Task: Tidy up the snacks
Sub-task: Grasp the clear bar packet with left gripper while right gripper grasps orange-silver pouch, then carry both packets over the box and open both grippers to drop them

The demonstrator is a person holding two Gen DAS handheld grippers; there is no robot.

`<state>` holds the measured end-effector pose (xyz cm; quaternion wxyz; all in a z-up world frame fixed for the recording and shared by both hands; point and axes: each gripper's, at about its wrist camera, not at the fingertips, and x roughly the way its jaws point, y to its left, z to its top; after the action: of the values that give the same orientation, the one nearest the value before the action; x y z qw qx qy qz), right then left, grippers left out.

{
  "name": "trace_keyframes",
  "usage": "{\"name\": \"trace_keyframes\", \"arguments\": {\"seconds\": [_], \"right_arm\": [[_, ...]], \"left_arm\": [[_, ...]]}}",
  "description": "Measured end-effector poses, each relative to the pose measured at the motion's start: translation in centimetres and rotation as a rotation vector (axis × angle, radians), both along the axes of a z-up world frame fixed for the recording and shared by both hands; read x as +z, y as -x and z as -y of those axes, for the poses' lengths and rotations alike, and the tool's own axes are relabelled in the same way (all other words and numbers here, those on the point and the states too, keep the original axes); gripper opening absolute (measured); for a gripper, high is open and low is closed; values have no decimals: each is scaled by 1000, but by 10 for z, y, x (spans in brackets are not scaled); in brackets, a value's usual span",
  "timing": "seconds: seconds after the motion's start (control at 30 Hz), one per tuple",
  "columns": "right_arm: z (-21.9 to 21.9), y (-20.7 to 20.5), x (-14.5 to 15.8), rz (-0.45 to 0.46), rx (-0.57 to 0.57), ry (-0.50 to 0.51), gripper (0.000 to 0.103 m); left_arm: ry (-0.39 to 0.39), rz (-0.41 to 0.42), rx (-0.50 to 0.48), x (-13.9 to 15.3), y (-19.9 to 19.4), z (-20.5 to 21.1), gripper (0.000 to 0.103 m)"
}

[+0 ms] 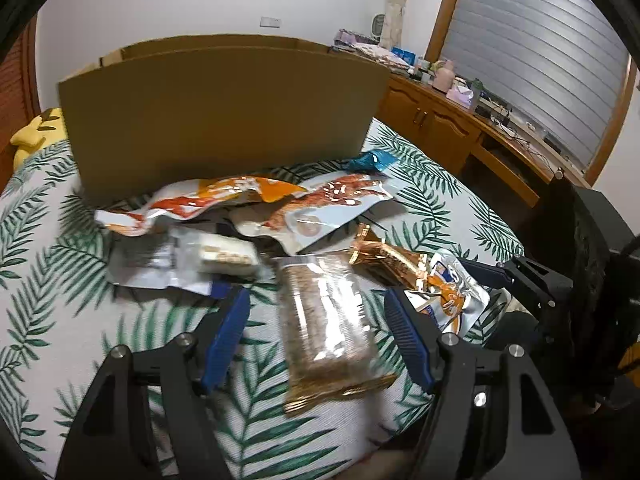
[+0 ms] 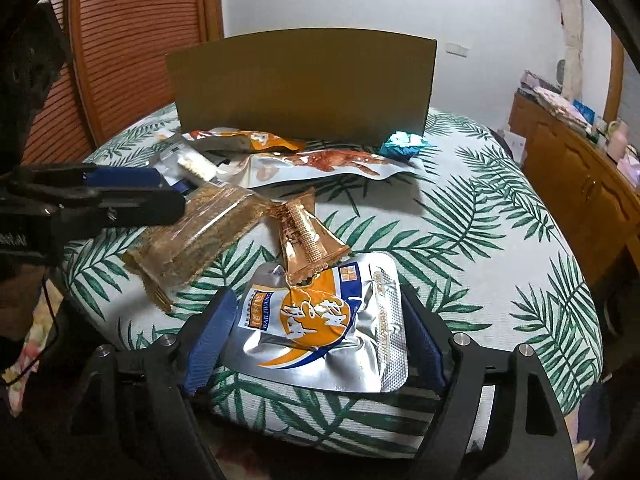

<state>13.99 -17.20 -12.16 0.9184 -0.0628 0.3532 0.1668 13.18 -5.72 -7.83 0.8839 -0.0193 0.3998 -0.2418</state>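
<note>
Several snack packs lie scattered on the leaf-print bedspread [image 2: 460, 216], with the cardboard box [image 2: 300, 84] standing open-topped at the far side, likely where they are meant to go. Largest of the loose packs are the long orange-and-white pouches [image 2: 320, 166] just in front of the box; nearer, on the left, lies the clear bag of brown bars [image 1: 326, 320], and nearest on the right the silver pouch [image 2: 324, 320], with a small copper wrapper [image 2: 304, 236] overlapping its far edge and a teal wrapper [image 2: 402, 144] off by the box's right corner.

To do the pickup well, I judge each gripper should close across a pack's narrow width, pinching the sealed edges rather than crushing the contents, and lift the silver pouch clear of the copper wrapper resting on it.

The left gripper [image 1: 320, 332] is low and level, jaws spread wide on either side of the clear bag without pressing it. The right gripper [image 2: 320, 332] likewise straddles the silver pouch, jaws apart, close beside its edges; contact cannot be told.
</note>
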Motion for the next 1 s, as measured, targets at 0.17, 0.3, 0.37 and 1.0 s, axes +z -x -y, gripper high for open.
{"name": "trace_keyframes", "arguments": {"seconds": [0.17, 0.3, 0.37, 1.0], "right_arm": [[8, 0, 2, -3, 5, -28, 75], [8, 0, 3, -8, 11, -23, 75], [6, -1, 3, -16, 18, -13, 75], [-5, -10, 3, -54, 63, 31, 82]], "left_arm": [[-34, -14, -20, -6, -3, 16, 70], [-64, -23, -6, -12, -7, 18, 67], [-86, -28, -3, -16, -8, 18, 57], [-26, 22, -13, -1, 9, -4, 40]]}}
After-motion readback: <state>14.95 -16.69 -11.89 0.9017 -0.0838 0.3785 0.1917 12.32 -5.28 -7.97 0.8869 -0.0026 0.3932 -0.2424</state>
